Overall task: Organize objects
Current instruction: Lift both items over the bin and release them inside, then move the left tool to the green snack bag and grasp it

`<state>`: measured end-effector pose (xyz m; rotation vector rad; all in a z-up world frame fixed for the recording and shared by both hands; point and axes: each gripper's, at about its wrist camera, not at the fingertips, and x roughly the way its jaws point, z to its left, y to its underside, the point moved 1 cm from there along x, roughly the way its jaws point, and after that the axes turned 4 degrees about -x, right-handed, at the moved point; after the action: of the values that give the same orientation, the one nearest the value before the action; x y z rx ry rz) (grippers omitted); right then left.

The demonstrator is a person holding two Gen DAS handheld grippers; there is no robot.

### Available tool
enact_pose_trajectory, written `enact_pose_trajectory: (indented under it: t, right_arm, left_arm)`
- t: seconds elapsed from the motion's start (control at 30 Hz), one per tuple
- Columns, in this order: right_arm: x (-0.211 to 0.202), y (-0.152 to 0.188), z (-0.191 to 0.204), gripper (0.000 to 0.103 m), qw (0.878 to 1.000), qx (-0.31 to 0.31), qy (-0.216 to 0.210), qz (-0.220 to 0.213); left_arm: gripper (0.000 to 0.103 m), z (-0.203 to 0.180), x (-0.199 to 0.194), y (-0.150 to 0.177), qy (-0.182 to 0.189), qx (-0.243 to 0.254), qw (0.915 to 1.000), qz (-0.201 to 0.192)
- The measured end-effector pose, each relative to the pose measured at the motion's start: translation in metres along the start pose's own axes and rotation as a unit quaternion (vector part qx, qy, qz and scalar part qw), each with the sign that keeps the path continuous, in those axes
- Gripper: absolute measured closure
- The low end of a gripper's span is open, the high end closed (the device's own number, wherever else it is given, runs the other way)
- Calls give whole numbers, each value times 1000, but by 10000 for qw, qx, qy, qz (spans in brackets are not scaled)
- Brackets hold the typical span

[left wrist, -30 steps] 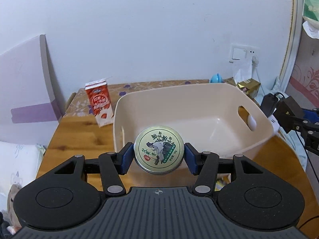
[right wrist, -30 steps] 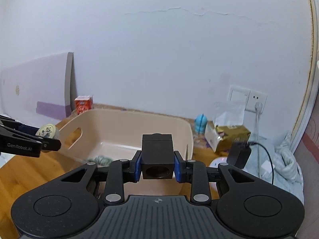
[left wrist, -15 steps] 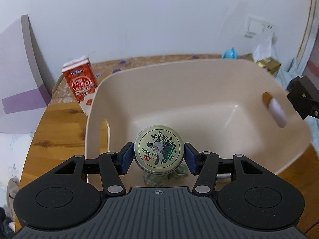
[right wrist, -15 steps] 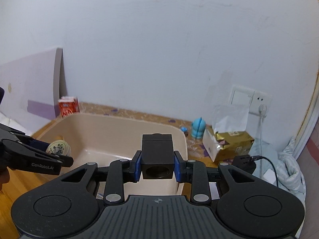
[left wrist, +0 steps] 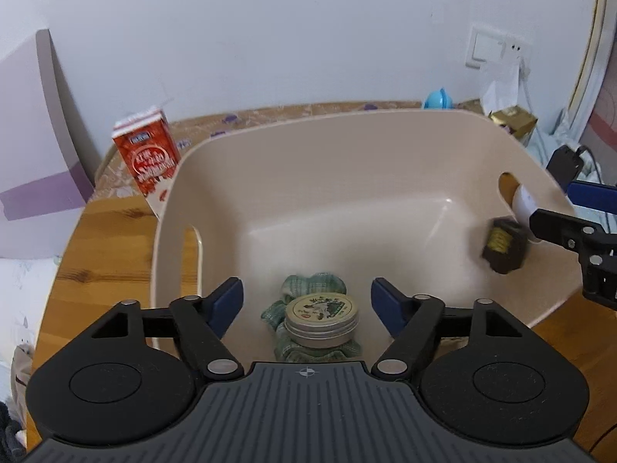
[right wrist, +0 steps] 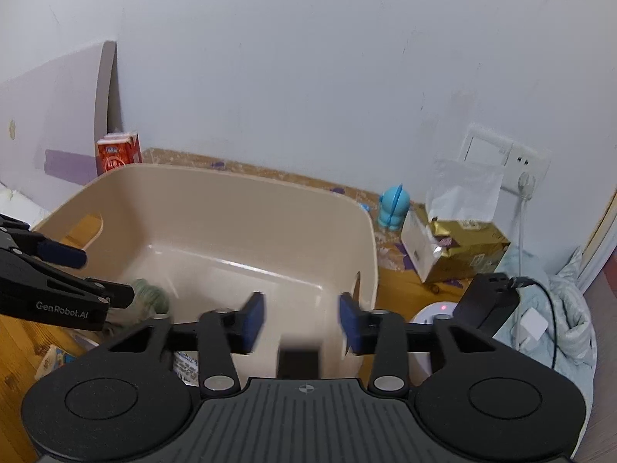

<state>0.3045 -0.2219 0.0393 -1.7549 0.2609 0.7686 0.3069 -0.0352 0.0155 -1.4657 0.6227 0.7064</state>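
Note:
A beige plastic bin [left wrist: 347, 146] stands on the wooden table; it also shows in the right wrist view [right wrist: 231, 193]. My left gripper [left wrist: 307, 303] is open over the bin's near side. A round tin [left wrist: 321, 314] with a printed lid lies below it on a green cloth [left wrist: 304, 289] inside the bin. My right gripper [right wrist: 302, 322] is open at the bin's right side. A dark cube [left wrist: 503, 245] is blurred in the air beside the bin's right wall; it shows low between the fingers in the right wrist view [right wrist: 299, 362].
A red milk carton [left wrist: 148, 160] stands behind the bin's left corner. A blue toy [right wrist: 393, 208], a gold packet [right wrist: 459, 247] and a black charger [right wrist: 488, 301] lie to the right. A white and purple board [left wrist: 34, 127] leans on the wall at left.
Both grippers have opened over the bin. The tin has dropped from the left gripper onto the green cloth. The dark cube has left the right gripper and is falling.

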Motion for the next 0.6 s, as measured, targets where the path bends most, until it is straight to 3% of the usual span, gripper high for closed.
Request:
enact_pose_trajectory:
  t: [0.17, 0.23, 0.37, 0.6]
  right_arm:
    - [-25, 0, -4, 26, 9997, 32, 50, -216]
    - [-35, 2, -4, 23, 9996, 44, 57, -277]
    - [-56, 8, -3, 5, 9992, 58, 61, -381]
    - [-80, 27, 5, 0, 9992, 52, 32, -390]
  left_arm:
    - [21, -1, -26, 7, -60, 47, 9999, -151]
    - [20, -1, -35, 10, -79, 47, 9998, -182]
    - [19, 2, -54, 21, -138, -12, 9996, -263]
    - [16, 6, -81, 46, -163, -6, 9994, -309]
